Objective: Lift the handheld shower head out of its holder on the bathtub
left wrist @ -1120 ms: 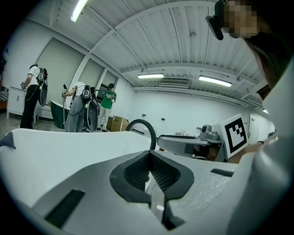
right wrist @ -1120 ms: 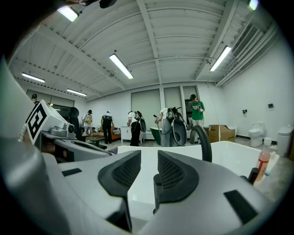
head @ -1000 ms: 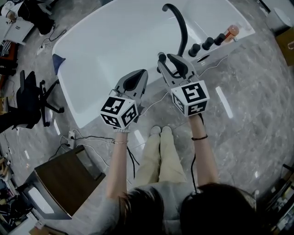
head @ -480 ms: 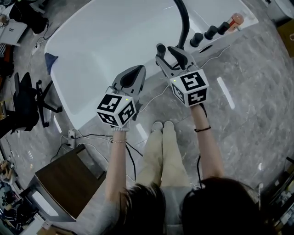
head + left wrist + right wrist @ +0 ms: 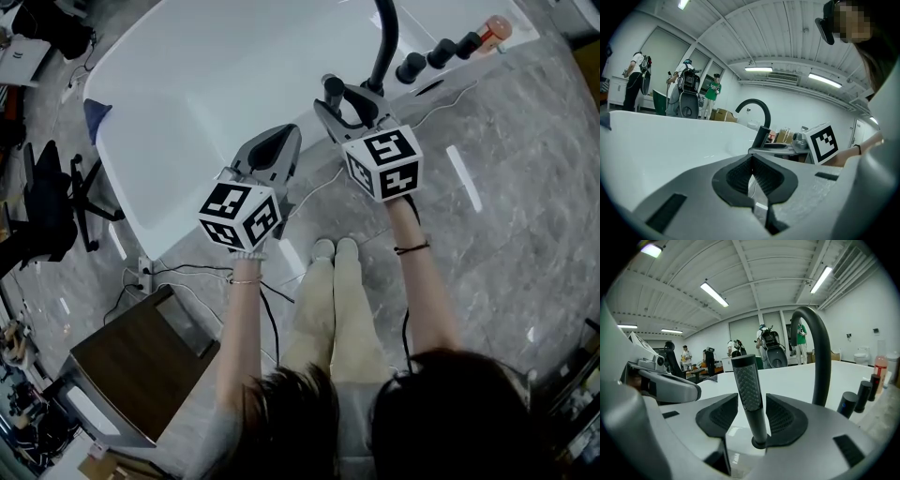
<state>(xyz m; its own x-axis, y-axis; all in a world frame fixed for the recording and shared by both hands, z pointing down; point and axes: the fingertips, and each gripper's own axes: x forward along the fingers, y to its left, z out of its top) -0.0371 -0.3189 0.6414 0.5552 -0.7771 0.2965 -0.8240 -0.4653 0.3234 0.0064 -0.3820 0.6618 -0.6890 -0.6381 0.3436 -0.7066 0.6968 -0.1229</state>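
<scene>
**Tongs at the tub rim.** The white bathtub (image 5: 216, 84) fills the upper part of the head view. Its curved black spout (image 5: 384, 42) rises from the rim on my right side.

My left tongs (image 5: 751, 158) hang over the tub's near edge. Their pads are pressed together at the tips with nothing between them, and their black-and-white marker cube (image 5: 239, 216) faces back toward me.

My right tongs (image 5: 752, 401) carry a marker cube (image 5: 382, 161) of their own and sit at the rim just beside the spout. Their jaws have just been opening and stand wide apart.

The handheld shower head (image 5: 749, 380) is a slim black wand with a dotted spray face. It stands upright in its holder (image 5: 759, 442) on the tub rim, directly between the two right pads, with a gap showing on either side of the spray face.

Farther right along the rim stand black knobs (image 5: 847, 405), and past them a bottle (image 5: 880, 365) of orange liquid.
</scene>
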